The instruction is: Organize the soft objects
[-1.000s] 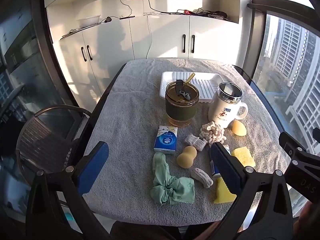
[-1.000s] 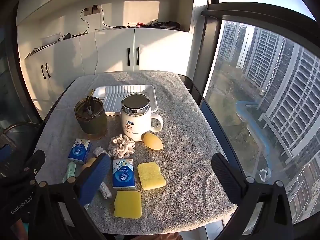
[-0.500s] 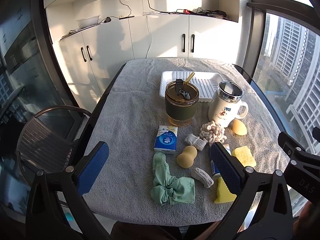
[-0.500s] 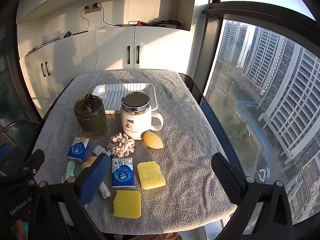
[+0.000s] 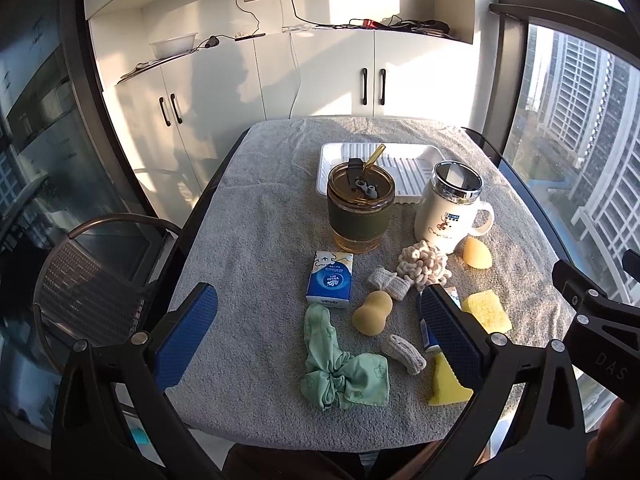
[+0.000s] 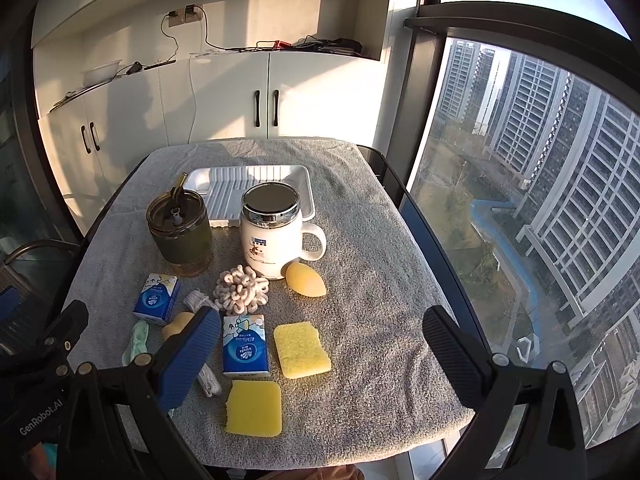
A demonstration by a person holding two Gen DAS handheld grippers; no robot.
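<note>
Soft things lie on the grey towel-covered table (image 5: 248,240): a green scrunchie (image 5: 340,372), a tan gourd-shaped sponge (image 5: 372,312), two beige knit rolls (image 5: 402,354), a cream curly scrunchie (image 5: 424,266), an egg-shaped sponge (image 6: 306,279), two yellow sponges (image 6: 302,349) (image 6: 254,408) and two blue tissue packs (image 5: 331,282) (image 6: 245,346). A white ribbed tray (image 6: 256,188) stands at the back. My left gripper (image 5: 316,340) is open and empty above the near edge. My right gripper (image 6: 320,350) is open and empty over the yellow sponges.
A green-sleeved glass tumbler with a straw (image 5: 360,208) and a white lidded mug (image 5: 448,208) stand in front of the tray. A mesh chair (image 5: 92,280) is at the left. White cabinets (image 5: 312,80) lie behind, a large window (image 6: 540,200) on the right.
Both grippers have drifted very slightly; the view shifts a little. Nothing on the table has moved and both grippers stay open.
</note>
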